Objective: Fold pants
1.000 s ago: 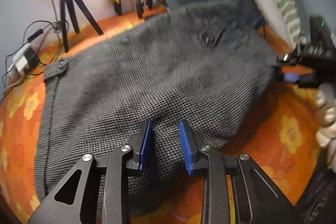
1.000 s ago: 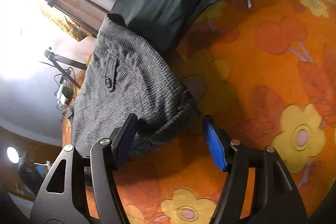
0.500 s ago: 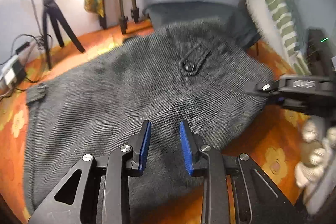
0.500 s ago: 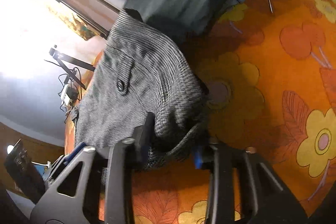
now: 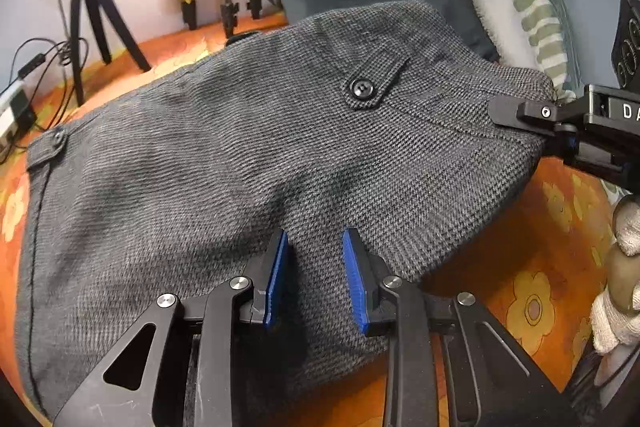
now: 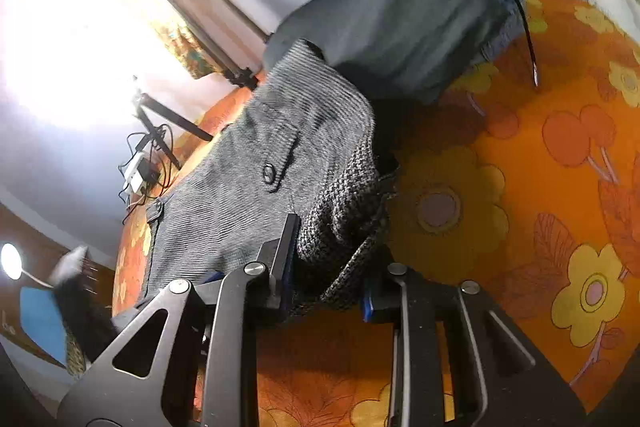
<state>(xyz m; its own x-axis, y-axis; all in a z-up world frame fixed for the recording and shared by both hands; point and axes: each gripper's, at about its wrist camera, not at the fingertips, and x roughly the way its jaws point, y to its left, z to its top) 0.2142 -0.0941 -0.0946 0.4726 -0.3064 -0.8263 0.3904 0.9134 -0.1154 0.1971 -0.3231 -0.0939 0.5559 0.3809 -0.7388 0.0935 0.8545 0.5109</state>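
Observation:
Grey houndstooth pants lie on an orange flowered sheet, pocket flap and button facing up. My left gripper is shut on the near edge of the pants, cloth bunched between its blue pads. My right gripper is shut on the right corner of the pants and holds it lifted off the sheet. It also shows at the right of the left wrist view, clamped on that corner.
A dark folded garment lies beyond the pants. A striped pillow stands at the right. Tripods and cables stand at the back left by the wall. A bright lamp glares at the upper left.
My right gripper closed on the pants' right corner and lifted it. My left gripper kept its hold and rose with the cloth; the pants now slope up off the sheet.

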